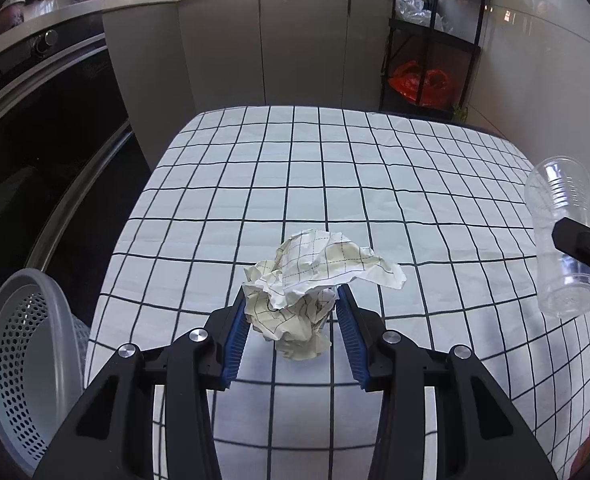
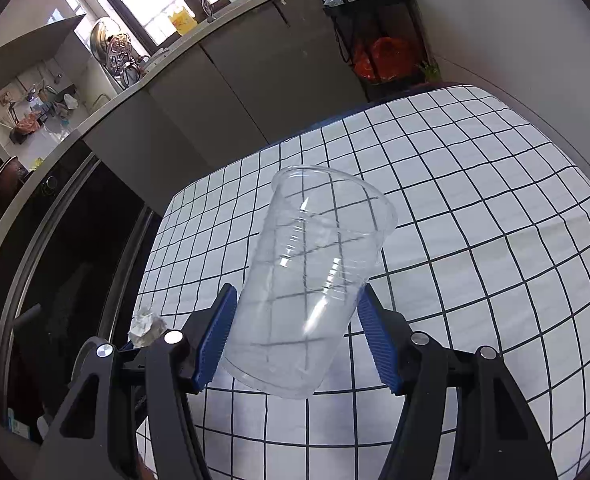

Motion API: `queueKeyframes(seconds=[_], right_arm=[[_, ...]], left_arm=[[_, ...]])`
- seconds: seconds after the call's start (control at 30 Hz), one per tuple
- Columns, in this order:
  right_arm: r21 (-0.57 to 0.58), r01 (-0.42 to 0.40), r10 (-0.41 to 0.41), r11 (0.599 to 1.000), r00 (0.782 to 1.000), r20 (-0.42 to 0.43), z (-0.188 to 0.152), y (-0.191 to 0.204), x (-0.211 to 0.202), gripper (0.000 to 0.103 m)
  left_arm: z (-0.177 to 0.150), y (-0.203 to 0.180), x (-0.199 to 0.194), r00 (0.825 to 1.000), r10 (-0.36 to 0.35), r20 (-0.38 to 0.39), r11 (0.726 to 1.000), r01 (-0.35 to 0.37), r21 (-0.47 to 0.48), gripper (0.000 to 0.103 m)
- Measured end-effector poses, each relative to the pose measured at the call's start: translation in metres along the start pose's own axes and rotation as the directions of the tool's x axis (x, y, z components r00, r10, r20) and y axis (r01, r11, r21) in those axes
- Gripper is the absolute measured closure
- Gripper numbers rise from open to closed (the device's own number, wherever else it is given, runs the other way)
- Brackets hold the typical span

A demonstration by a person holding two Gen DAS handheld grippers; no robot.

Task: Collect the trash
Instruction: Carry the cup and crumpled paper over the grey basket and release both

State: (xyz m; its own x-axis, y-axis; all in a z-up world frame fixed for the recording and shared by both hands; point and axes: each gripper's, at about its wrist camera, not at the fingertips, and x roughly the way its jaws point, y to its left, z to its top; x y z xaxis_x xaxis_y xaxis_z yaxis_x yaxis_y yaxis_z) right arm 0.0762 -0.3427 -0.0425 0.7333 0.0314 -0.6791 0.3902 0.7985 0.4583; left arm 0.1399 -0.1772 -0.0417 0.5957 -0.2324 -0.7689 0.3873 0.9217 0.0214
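Left wrist view: left gripper (image 1: 291,312) fingers pinching crumpled grid-printed paper (image 1: 311,280); right gripper (image 2: 295,332) fingers clamping clear plastic cup (image 2: 307,280).

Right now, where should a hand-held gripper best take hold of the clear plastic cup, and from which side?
Take the clear plastic cup low on its body, near the narrow base, pads on opposite sides of the wall. The cup widens toward the rim, so the lower part fits between the pads, as the right hand-held gripper shows.

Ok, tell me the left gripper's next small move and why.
Probably carry the crumpled paper left, over the perforated basket, before letting go. The left gripper has the wad pinched between its blue pads, apparently clear of the checked tablecloth, and the basket sits just past the table's left edge.
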Motion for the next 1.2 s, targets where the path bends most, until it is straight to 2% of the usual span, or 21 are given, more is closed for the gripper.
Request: queueKeyframes(seconds=[0.33, 0.57, 0.73, 0.93, 1.2], right_arm=[[-0.079, -0.037, 0.036, 0.996, 0.999, -0.005, -0.011, 0.033, -0.005, 0.043], [-0.108, -0.124, 0.120, 0.986, 0.992, -0.042, -0.026, 0.063, -0.004, 0.043], [-0.175, -0.166, 0.160, 0.970, 0.986, -0.048, -0.044, 0.093, -0.010, 0.043], [-0.203, -0.215, 0.204, 0.955, 0.976, -0.073, -0.068, 0.120, -0.012, 0.043], [-0.272, -0.228, 0.203, 0.935, 0.972, -0.117, -0.100, 0.162, -0.003, 0.043]], left_arm=[[-0.019, 0.036, -0.069, 0.996, 0.060, 0.068, 0.998, -0.060, -0.011, 0.061], [-0.042, 0.069, -0.108, 0.992, 0.088, 0.095, 0.995, -0.084, -0.044, 0.061], [-0.062, 0.096, -0.126, 0.989, 0.107, 0.099, 0.993, -0.101, -0.067, 0.061], [-0.079, 0.140, -0.142, 0.986, 0.136, 0.102, 0.984, -0.122, -0.133, 0.061], [-0.094, 0.201, -0.136, 0.980, 0.182, 0.085, 0.958, -0.158, -0.240, 0.061]])
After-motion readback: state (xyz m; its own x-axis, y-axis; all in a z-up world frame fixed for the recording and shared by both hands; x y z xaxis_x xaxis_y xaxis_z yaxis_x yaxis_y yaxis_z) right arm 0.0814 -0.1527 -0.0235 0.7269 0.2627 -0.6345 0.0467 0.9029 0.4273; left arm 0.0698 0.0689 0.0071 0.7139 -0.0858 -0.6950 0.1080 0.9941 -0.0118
